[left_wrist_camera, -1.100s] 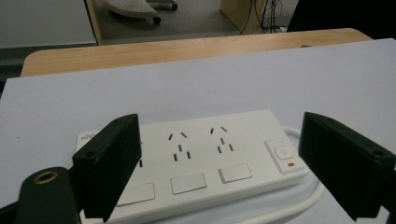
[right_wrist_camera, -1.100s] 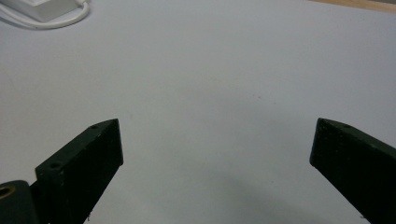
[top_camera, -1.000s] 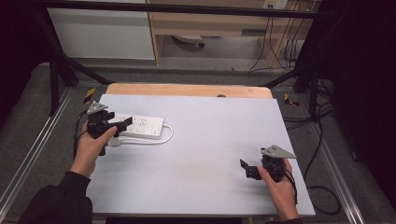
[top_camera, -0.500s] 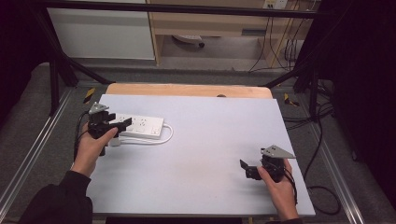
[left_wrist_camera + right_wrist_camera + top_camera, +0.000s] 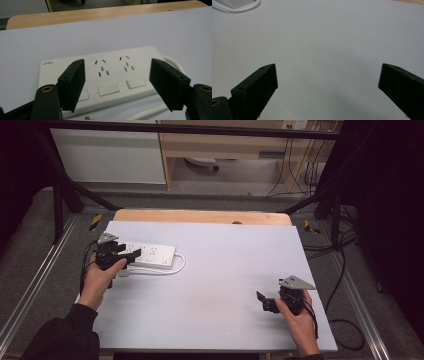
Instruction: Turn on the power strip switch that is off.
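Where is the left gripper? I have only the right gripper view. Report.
Observer: The left gripper hovers at the left end of the white power strip, jaws open.
Operator: Tell me what sits between its jaws.
Observer: The left gripper view shows two socket groups and the switches framed between them; nothing is gripped.
Operator: Trace the cord.
Observer: The white cord loops from the strip's right end back along its near side.
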